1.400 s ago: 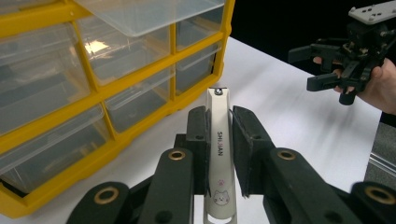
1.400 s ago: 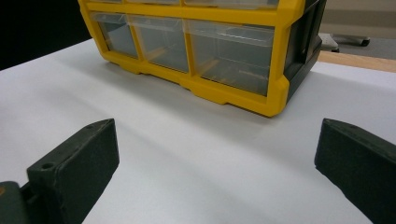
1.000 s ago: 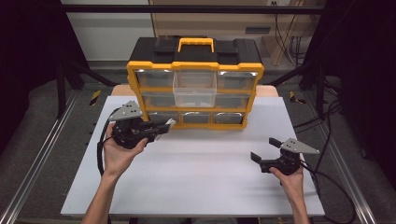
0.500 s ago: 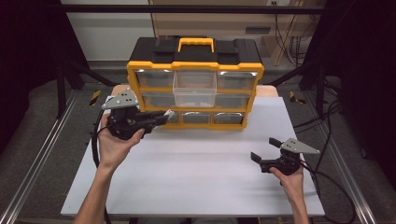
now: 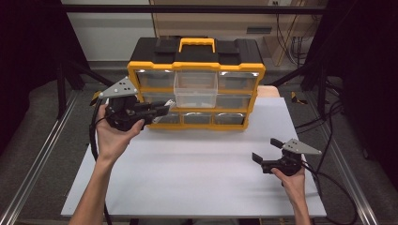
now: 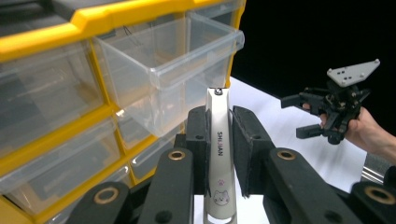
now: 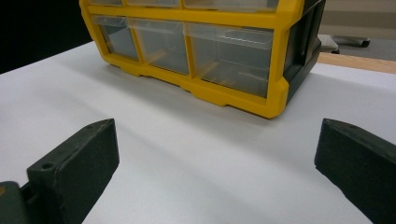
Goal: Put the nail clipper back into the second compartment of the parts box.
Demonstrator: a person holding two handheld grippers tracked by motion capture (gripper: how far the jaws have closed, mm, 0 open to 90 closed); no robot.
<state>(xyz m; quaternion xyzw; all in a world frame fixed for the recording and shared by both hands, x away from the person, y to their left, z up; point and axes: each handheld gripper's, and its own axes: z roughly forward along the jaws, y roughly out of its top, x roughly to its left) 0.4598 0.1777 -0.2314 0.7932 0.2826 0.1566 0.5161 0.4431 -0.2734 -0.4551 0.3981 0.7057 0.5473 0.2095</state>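
**Clipper carried up toward the open drawer**

The nail clipper (image 6: 218,154), a slim silver one with a small cat print near its base, sits clamped upright between the jaws of the left claw (image 5: 159,108). Its tip points at the pulled-out clear drawer (image 5: 195,88), top row, middle, of the yellow-and-black organizer (image 5: 196,70).

Change over the last second: the left claw has risen off the white surface (image 5: 197,164) and travelled toward 12 o'clock, from in front of the bottom row to the middle row at the organizer's 9 o'clock side. The clipper tip is near the drawer but still below its rim and to its 9 o'clock side.

Judgement: this looks like a transport leg, drop-off into the drawer not yet made.

The right claw (image 5: 267,156) has stayed at 4 o'clock on the surface, jaws spread wide, gripping nothing.
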